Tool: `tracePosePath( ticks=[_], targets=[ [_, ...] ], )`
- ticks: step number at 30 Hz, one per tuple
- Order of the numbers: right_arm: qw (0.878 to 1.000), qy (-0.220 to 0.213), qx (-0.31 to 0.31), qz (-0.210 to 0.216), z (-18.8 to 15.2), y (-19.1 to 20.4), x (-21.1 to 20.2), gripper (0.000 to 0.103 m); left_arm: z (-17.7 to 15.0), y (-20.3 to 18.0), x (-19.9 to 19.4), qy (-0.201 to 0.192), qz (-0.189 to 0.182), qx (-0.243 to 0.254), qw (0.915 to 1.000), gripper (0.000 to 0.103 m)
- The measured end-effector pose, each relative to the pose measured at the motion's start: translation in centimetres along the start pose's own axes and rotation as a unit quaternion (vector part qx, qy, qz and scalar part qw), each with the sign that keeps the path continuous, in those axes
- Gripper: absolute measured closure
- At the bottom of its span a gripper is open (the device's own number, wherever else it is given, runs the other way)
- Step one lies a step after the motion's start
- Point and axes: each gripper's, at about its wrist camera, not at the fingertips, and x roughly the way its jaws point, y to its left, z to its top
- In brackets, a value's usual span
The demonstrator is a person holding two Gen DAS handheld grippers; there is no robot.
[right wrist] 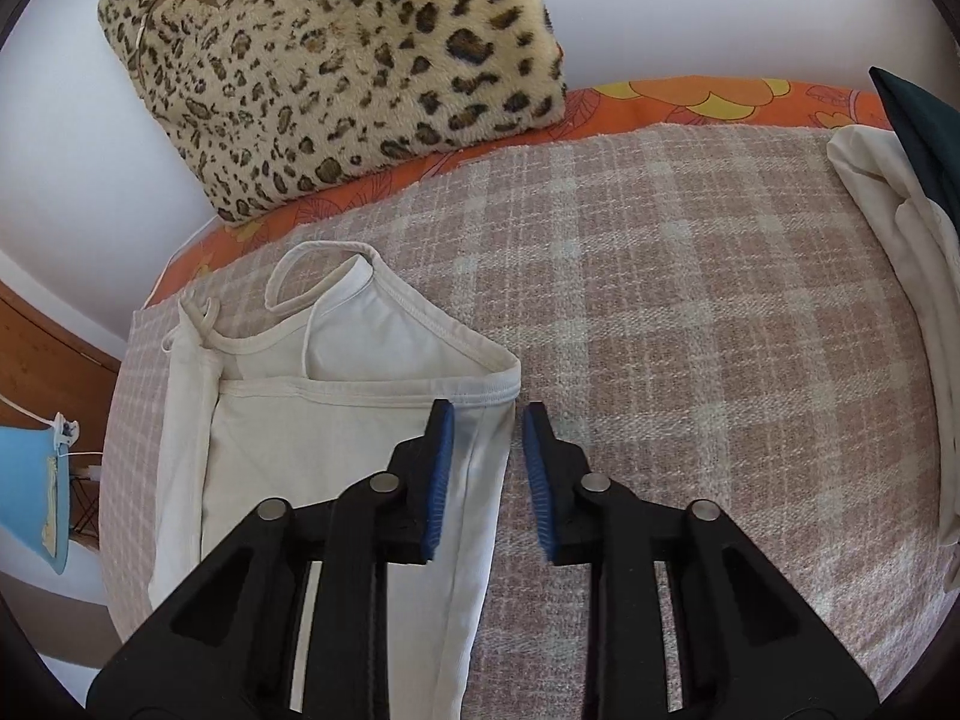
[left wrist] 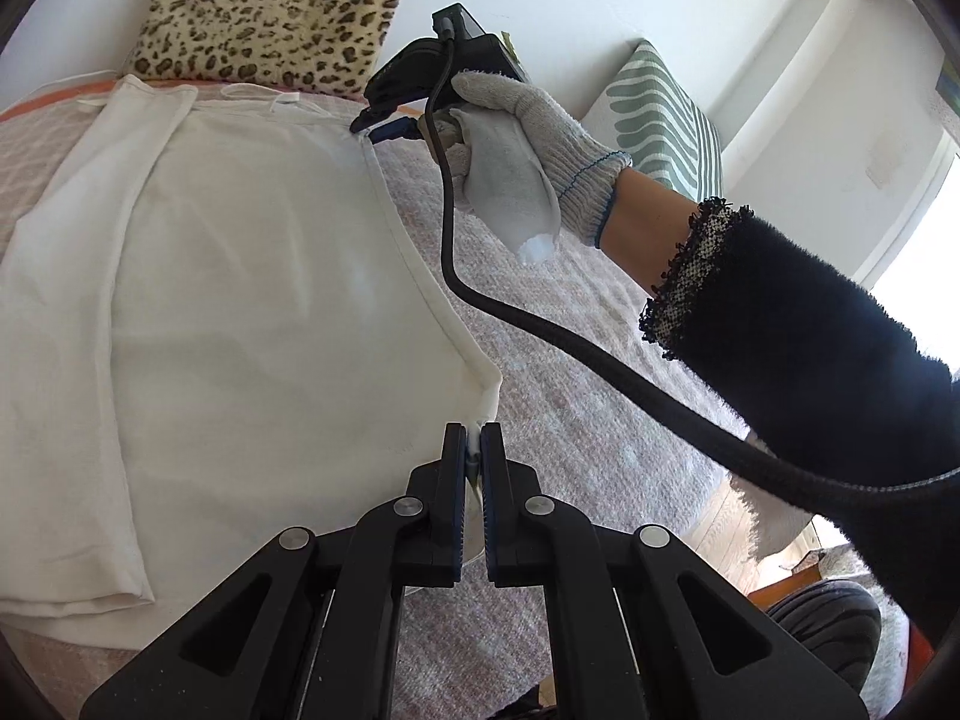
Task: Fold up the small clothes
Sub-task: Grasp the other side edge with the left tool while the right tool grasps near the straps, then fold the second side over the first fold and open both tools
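Nearest the top's lower corner, the left gripper is clamped on the hem. Farther up, near the leopard pillow, the right gripper straddles the strap-end corner, jaws still apart; pinch both layers, then lift evenly.

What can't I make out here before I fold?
Left wrist view: right gripper, jaws too small, partly behind the gloved hand.
Right wrist view: white top, lower hem covered by the gripper's body.
Right wrist view: pale cloth, cut off by the right edge.
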Motion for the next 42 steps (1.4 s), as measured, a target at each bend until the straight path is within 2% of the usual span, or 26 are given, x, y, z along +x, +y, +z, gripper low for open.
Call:
tracePosePath(
  ticks=[4, 9, 18, 28, 37, 42],
  targets=[
    [1.000, -0.010, -0.006, -0.021, 0.2, 1.0, -0.3, 0.096, -0.2, 0.4, -0.5, -0.007, -0.001, -0.008, 0.9999, 0.100],
    [0.999, -0.024, -0.018, -0.030, 0.9, 2.9, -1.7, 0.098, -0.7, 1.0, -1.7, -0.022, 0.005, -0.015, 0.9996, 0.100],
    [0.995, -0.035, -0.080, -0.052, 1.2, 10.2, -2.9, 0.098, -1.6, 3.4, -4.7, -0.048, 0.017, -0.047, 0.9976, 0.100],
    [0.989, -0.016, -0.129, -0.074, 0.3, 17.3, 0.3, 0.098, -2.5, 6.2, -6.8, -0.067, 0.038, -0.075, 0.9942, 0.100],
    [0.985, 0.004, -0.151, -0.087, 0.1, 20.3, 3.9, 0.098, -3.3, 8.5, -7.9, -0.075, 0.060, -0.096, 0.9908, 0.100],
    [0.983, 0.014, -0.164, -0.086, -0.4, 21.7, 5.6, 0.098, -3.7, 8.6, -8.0, -0.074, 0.064, -0.093, 0.9909, 0.100]
  ],
)
